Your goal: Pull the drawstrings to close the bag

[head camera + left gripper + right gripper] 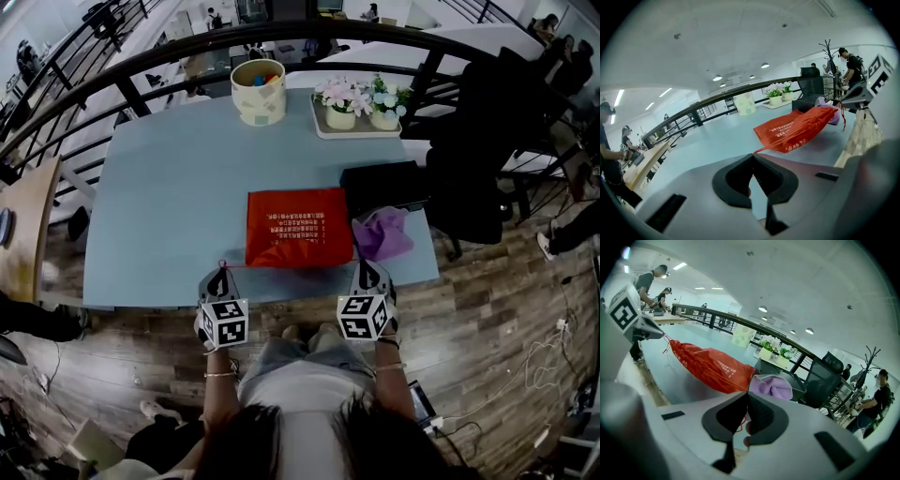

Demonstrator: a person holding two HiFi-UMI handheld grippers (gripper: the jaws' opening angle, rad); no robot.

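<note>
A red drawstring bag point(298, 228) with white print lies flat near the front edge of the light blue table point(169, 187). My left gripper point(221, 270) sits at the bag's near left corner. In the left gripper view its jaws point(752, 157) are shut on a thin red drawstring point(765, 148) that runs taut to the bag point(797, 129). My right gripper point(367, 265) is at the bag's near right corner. Its jaws point(747, 394) are shut too, with a loop of red drawstring point(742, 423) showing just behind the tips. The bag's mouth point(677, 348) is bunched toward the left gripper.
A purple cloth point(382, 234) lies right of the bag, touching the right gripper's side. Behind it is a black box point(384, 186). At the table's far edge stand a tray of potted flowers point(361, 103) and a round tub point(258, 91). A dark railing and a black chair point(487, 141) surround the table.
</note>
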